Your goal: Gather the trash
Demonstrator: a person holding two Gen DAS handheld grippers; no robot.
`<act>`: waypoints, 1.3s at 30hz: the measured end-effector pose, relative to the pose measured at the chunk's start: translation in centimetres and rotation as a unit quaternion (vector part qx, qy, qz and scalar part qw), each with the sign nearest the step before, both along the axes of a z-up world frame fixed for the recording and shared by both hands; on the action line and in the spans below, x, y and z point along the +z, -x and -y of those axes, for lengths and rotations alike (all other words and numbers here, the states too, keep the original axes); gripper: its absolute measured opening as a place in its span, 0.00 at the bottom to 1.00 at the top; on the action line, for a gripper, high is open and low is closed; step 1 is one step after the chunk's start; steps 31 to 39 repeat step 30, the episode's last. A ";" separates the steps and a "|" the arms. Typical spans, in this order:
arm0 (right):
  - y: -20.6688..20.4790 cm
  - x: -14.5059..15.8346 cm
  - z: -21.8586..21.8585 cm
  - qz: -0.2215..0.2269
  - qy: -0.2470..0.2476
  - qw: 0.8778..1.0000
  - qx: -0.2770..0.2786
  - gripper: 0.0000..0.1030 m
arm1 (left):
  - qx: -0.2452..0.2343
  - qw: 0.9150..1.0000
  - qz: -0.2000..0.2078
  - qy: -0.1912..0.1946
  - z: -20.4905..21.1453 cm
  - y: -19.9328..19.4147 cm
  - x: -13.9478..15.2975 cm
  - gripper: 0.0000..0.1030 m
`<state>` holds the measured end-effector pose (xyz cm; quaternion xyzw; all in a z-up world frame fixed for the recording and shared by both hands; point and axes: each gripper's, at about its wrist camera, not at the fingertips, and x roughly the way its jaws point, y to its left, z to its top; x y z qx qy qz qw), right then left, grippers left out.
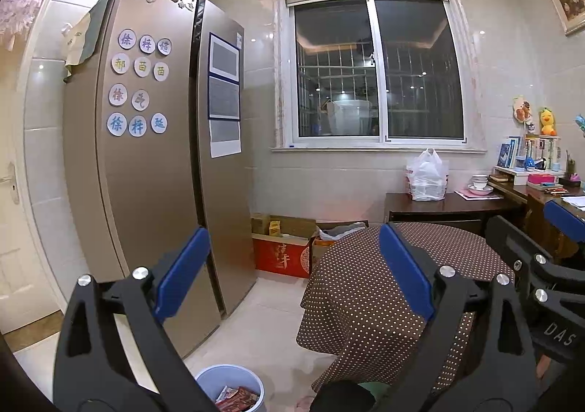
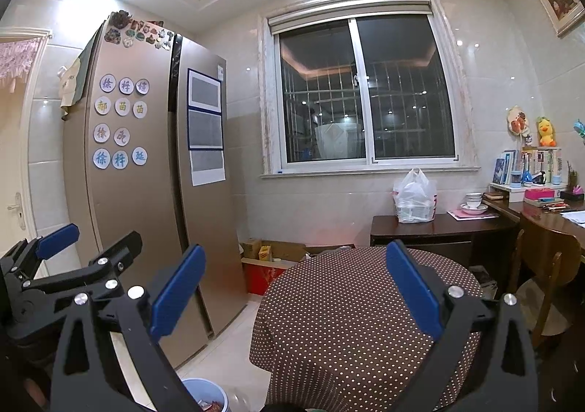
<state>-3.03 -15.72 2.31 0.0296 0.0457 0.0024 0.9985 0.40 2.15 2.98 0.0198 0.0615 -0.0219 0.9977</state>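
trash shows only inside the pale blue bin [image 1: 230,390] on the floor, low in both views, where red wrappers [image 1: 237,399] lie heaped against its wall. the bin stands between the fridge [image 1: 146,156] and the round table with the dotted brown cloth [image 1: 384,287], just beside the cloth's hanging edge.

left tongs [image 1: 292,273] are spread wide and hold nothing; right tongs [image 2: 296,291] are likewise wide and empty. both are held up level, looking across the room toward the window [image 1: 376,68], with the table top ahead of them and the bin well below.

the relation that matters: the bin lies down and a little to the left of both tools, almost under the left one, so the left hand looks the nearer for reaching it. no loose trash is visible on the cloth or on the floor tiles. a white plastic bag [image 1: 427,176] sits on the dark side table [image 1: 468,205] under the window, nearer the right tongs' side; whether it counts as trash cannot be told. the bin is round, so it favours no approach angle.

my judgement is that the task is at its start or between pickups.
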 end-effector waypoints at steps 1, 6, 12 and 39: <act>0.0 0.0 0.0 0.000 0.000 1.000 0.000 0.94 | 0.000 1.000 0.000 0.000 -0.1 0.0 0.0 0.89; 0.0 0.0 -0.1 0.000 0.000 1.000 0.000 0.94 | 0.002 1.000 0.001 -0.002 0.1 0.0 -0.1 0.89; 0.1 0.0 -0.4 -0.001 0.000 1.000 -0.001 0.94 | 0.002 1.000 0.001 -0.001 0.0 0.0 -0.1 0.89; 0.0 -0.4 -0.4 -0.005 0.001 1.000 0.001 0.94 | 0.009 1.000 0.001 -0.003 -0.2 0.0 -0.6 0.89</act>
